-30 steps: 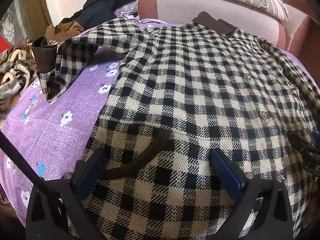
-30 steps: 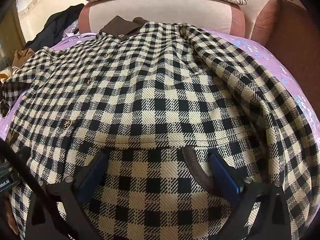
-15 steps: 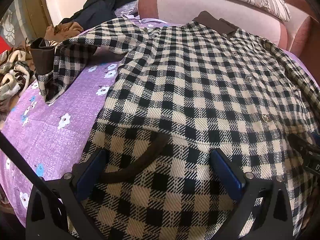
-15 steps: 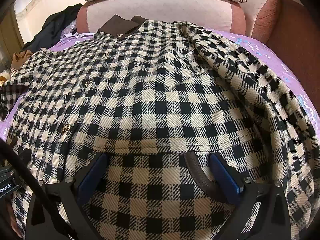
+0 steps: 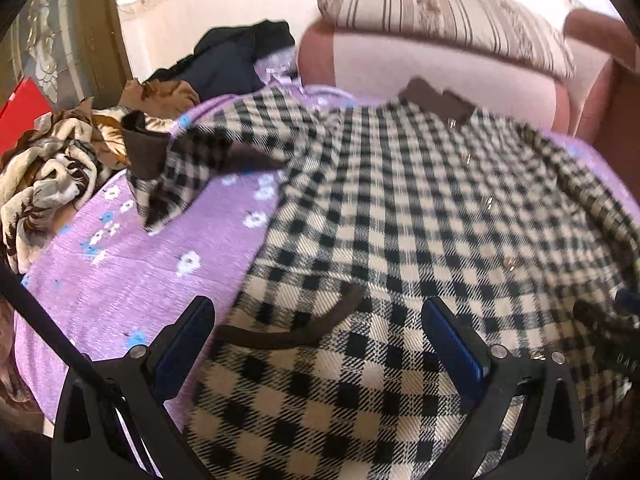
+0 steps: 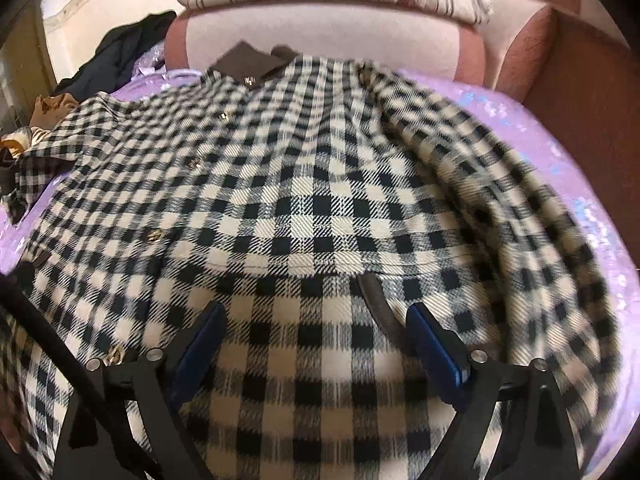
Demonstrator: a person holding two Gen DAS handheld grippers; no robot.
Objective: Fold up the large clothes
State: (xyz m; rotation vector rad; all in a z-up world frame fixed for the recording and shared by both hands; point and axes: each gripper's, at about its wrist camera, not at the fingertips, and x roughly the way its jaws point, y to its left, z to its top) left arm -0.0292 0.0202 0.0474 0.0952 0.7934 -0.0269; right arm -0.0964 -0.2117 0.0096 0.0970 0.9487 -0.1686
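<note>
Left wrist view: clothes pile [image 5: 52, 168] and dark garment [image 5: 236, 60] beside coat [image 5: 400, 208], pillow [image 5: 440, 20] behind. Coat lies flat on purple sheet [image 5: 120, 272], checked, brown collar, one sleeve flung out. Left gripper [image 5: 316, 344] spread, gripping nothing. Right gripper [image 6: 316, 340] just narrowing, cloth between pads, unpinched.

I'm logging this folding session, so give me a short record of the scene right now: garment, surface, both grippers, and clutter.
garment: checked coat, spread front-up, brown collar toward the headboard
surface: purple floral bedsheet
left gripper: open, over the coat's lower left, near a brown-trimmed pocket
right gripper: open, jaws just narrowed slightly, coat fabric between them, not pinched
left sleeve: stretched out sideways, brown cuff
clutter: patterned blanket, dark clothes, striped pillow
</note>
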